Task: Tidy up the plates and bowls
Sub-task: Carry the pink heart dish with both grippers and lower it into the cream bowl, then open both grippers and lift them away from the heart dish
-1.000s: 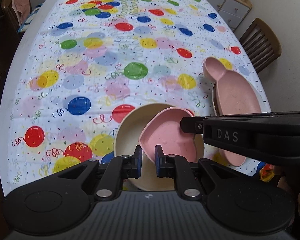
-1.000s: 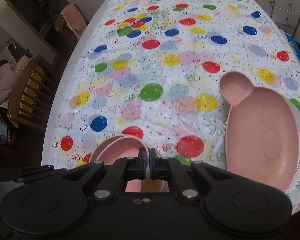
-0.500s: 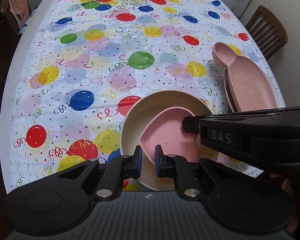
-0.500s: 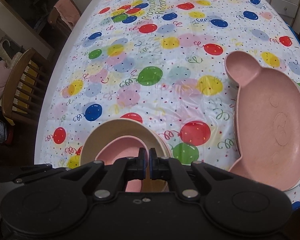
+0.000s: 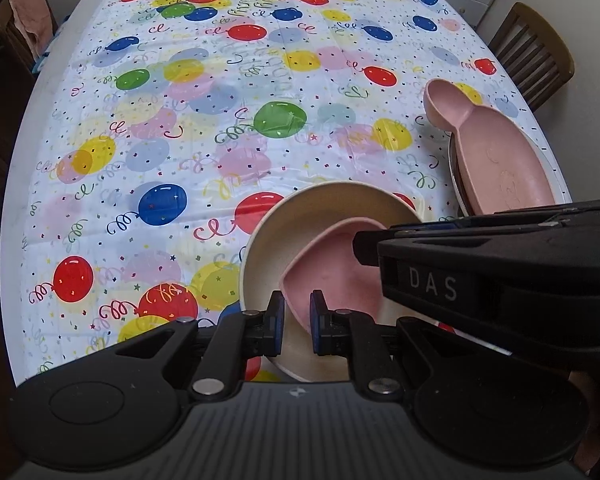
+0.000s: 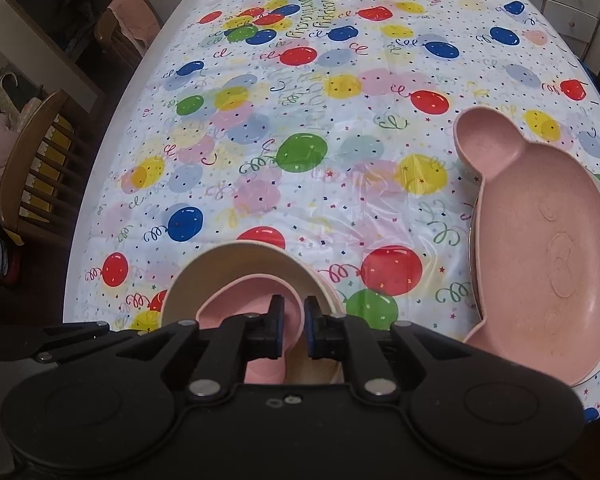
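Balloon-print tablecloth carries cream round bowl with pink heart-shaped bowl nested inside. Left gripper clenched on heart bowl's rim; right gripper opening, rim between pads. Pink bear-shaped plate sits right. Release straight, avoid tipping.

On the balloon-print tablecloth: two bowls, one pink heart-shaped bowl nested in one cream bowl; one pink bear-shaped plate; beside the cloth, two wooden chairs per view
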